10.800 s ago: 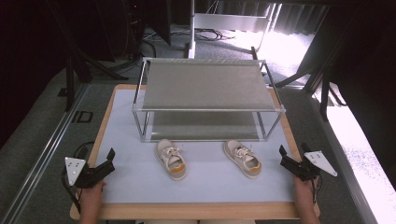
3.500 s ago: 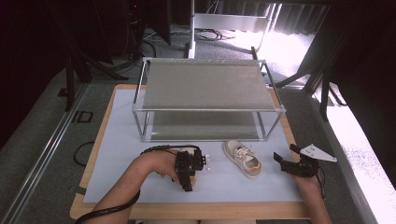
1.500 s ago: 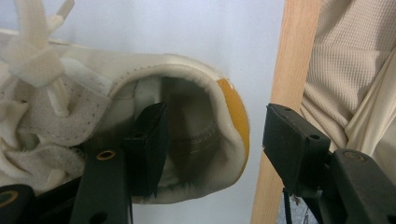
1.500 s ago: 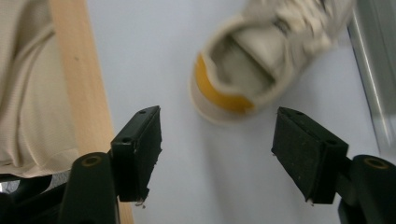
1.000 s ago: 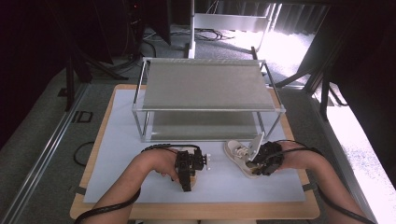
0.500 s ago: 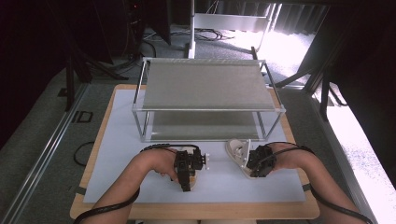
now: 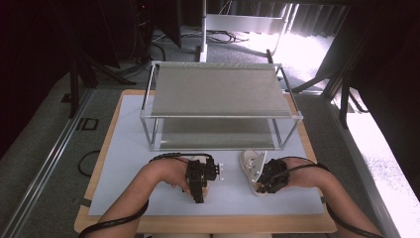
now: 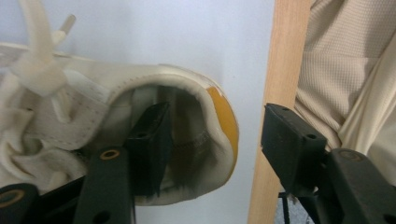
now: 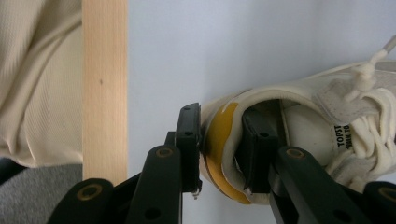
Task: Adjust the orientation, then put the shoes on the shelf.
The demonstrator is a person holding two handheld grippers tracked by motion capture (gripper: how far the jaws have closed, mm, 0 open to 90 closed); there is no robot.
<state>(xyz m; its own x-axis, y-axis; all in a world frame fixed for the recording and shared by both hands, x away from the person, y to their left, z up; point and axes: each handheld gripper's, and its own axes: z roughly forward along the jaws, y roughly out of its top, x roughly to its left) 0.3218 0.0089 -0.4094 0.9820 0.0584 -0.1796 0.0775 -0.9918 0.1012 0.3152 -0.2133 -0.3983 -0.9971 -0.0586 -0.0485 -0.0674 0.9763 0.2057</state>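
Observation:
Two cream lace-up shoes lie on the white mat (image 7: 129,163) in front of a metal rack. My left gripper (image 7: 198,181) hangs over the left shoe (image 8: 70,107); in the left gripper view one jaw sits inside the shoe's opening and the other stands outside, clear of the orange heel patch (image 8: 224,121), so the left gripper (image 8: 218,112) is open around the heel. My right gripper (image 7: 265,183) is at the heel of the right shoe (image 7: 250,166). Its jaws have just closed: the right gripper (image 9: 222,116) is shut on the heel wall, one pad inside, one outside.
A two-level metal rack (image 7: 218,91) with grey shelves stands at the back of the table. The table's wooden front edge (image 7: 198,223) runs just behind both hands. A person's forearms come in from the bottom. Dark floor and stands surround the table.
My right gripper has slid a little inward onto the right shoe's heel and closed on it. The left gripper and left shoe have stayed put.

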